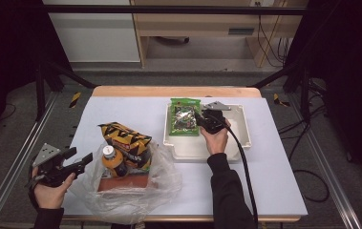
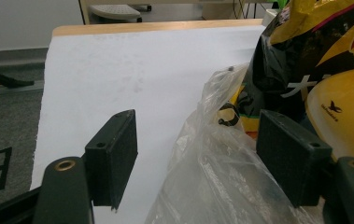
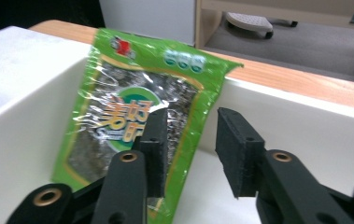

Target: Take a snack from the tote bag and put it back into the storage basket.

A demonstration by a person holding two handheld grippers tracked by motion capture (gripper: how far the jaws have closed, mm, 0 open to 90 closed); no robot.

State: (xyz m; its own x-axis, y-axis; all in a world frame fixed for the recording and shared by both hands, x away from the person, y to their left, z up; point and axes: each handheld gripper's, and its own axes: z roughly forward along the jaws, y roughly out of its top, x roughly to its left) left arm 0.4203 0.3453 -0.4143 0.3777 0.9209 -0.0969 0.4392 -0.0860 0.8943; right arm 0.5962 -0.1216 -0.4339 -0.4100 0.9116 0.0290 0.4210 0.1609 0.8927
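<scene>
Seaweed packet (image 1: 184, 116), green with a dark window, is lying inside a white tray (image 1: 242, 125) toward the far right of the table (image 1: 121, 107), its top end leaning up against the tray's far wall. The right tongs (image 1: 201, 120) are hovering just beside the packet's right edge; in the right gripper view the packet (image 3: 132, 121) is sitting behind the left jaw, and the jaws are standing apart with nothing between them, the bare tray wall (image 3: 300, 121) showing past the gap.

Near the front left corner of the table, a clear plastic bag (image 1: 162, 183) is slumping open around several groceries: a black-and-yellow snack bag (image 1: 123, 138) lying across the top, a yellow bottle (image 1: 114, 162) with a white cap in front of it, and a red box (image 1: 123, 183) underneath. The left tongs (image 1: 84, 160) are pointing at the bag's left side with jaws wide apart. In the left gripper view, crumpled plastic (image 2: 212, 154) is bulging up between the jaws, and the snack bag (image 2: 315, 42) and bottle (image 2: 347, 112) are crowding close behind the right jaw.

A cable (image 1: 243, 162) is trailing from the right tongs back across the tray's front rim toward the table's near edge.
</scene>
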